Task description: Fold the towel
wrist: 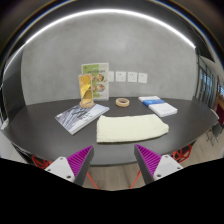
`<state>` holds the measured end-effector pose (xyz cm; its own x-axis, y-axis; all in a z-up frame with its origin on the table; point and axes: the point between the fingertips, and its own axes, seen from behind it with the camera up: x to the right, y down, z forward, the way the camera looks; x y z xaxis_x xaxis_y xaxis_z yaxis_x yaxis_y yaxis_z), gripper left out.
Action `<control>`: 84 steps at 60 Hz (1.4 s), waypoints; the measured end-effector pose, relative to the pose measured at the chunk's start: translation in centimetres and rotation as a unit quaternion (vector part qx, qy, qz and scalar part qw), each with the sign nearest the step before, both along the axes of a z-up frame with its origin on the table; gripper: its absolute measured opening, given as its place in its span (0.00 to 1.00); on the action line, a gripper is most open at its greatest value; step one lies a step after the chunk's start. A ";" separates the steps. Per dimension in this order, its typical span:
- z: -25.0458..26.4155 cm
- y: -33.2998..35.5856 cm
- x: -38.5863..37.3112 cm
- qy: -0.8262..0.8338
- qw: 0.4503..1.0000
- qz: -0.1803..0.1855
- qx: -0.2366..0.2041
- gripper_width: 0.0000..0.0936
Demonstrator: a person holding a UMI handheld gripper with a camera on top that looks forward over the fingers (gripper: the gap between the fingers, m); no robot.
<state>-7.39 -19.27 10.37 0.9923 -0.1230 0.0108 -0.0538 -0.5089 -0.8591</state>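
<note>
The towel (131, 128) lies flat on the dark table (40, 135), a pale yellowish rectangle just ahead of the gripper (114, 161), at about twelve to one o'clock from the fingers. It looks thin and limp, the sort of cloth that will sag and drape once lifted, light enough to need no force but likely to slide on the smooth tabletop if pushed instead of pinched. I would judge a near corner or the near edge to be the place to nip it, since the middle gives nothing to close on. The two fingers stand wide apart with their pink pads (79, 160) facing each other and nothing between them; they hover short of the cloth, not touching it. Beyond the towel, at about eleven o'clock, stands an upright card or leaflet holder (91, 85), with a roll of tape (122, 101) near it at twelve. At ten o'clock lies a flat packet or magazine (78, 116), and at one o'clock a blue-and-white stack (156, 104), all apart from the towel.
</note>
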 end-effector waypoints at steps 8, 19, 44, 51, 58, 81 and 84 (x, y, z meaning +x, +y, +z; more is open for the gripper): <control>-3.1 7.0 -1.8 0.012 0.999 0.042 0.001 0.90; -6.4 16.0 -3.9 -0.024 0.994 0.106 0.016 0.88; -11.3 20.4 -2.7 -0.038 0.988 0.148 -0.024 0.03; -10.2 20.5 -2.8 -0.006 0.986 0.167 -0.015 0.01; -4.7 21.5 1.3 -0.008 0.988 0.148 0.041 0.01; -9.1 20.6 26.3 -0.012 0.999 -0.031 -0.018 0.03; -9.1 21.0 26.4 -0.007 1.000 -0.024 -0.006 0.04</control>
<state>19.01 1.68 1.31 0.9850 -0.1707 0.0264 -0.0666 -0.5168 -0.8535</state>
